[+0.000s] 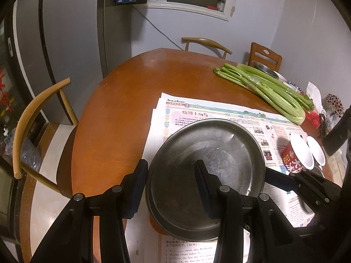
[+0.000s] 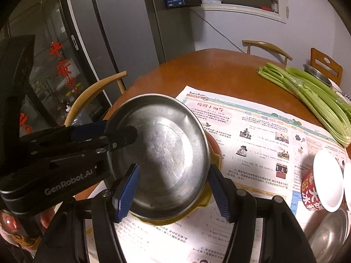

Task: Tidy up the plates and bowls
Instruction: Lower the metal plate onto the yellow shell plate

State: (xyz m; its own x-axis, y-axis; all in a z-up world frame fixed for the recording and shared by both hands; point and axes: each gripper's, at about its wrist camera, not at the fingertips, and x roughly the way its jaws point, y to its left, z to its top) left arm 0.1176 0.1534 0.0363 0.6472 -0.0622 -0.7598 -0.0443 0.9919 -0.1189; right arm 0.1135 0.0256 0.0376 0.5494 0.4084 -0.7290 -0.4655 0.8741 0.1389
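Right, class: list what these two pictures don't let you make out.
Right wrist view: dishes under the steel plate, hidden but for yellow and orange edges.
Right wrist view: second white bowl, cut off by the frame edge.
Left wrist view: metal bowl, partly hidden behind the celery.
Both views: newspaper small print, too small.

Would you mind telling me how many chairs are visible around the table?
3: a curved-back chair at the table's left, a second curved chair at its far side, a wooden chair behind the celery; others may be hidden.
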